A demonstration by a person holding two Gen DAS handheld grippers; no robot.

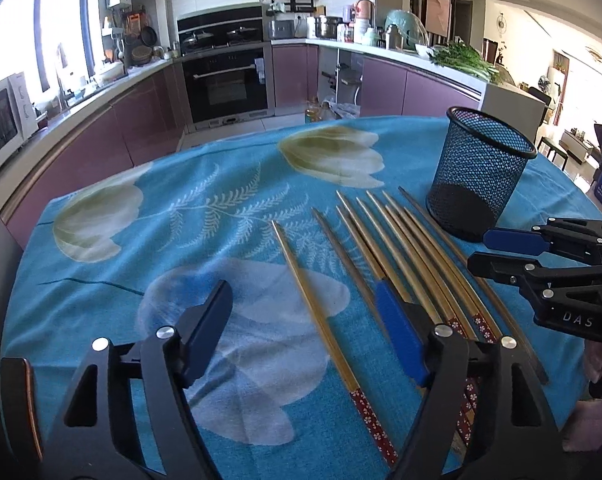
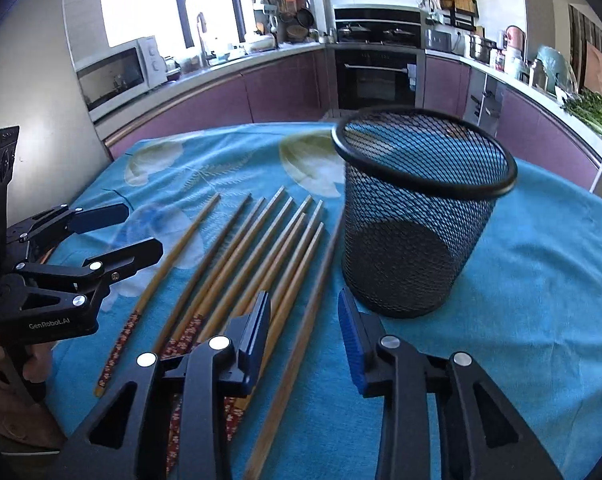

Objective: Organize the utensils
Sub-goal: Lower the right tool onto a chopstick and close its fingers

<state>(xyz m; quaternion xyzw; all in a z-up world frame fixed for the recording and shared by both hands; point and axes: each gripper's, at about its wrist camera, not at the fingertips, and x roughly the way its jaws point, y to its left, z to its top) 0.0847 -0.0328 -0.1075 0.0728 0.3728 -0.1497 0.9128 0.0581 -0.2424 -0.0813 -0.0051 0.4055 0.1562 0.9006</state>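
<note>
Lying flat: chopsticks (image 1: 397, 248) | tips toward kitchen | count unclear, overlapping

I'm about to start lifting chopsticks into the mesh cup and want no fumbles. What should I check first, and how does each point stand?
1. Mesh cup upright: ok.
2. Cup empty, room for sticks: ok.
3. Chopsticks lying side by side on the tablecloth, reachable: ok.
4. Left gripper open, one chopstick between its fingers, not pinched: ok.
5. Right gripper open over the darkest stick, holding nothing: ok.
6. Grippers apart from each other: ok.
</note>
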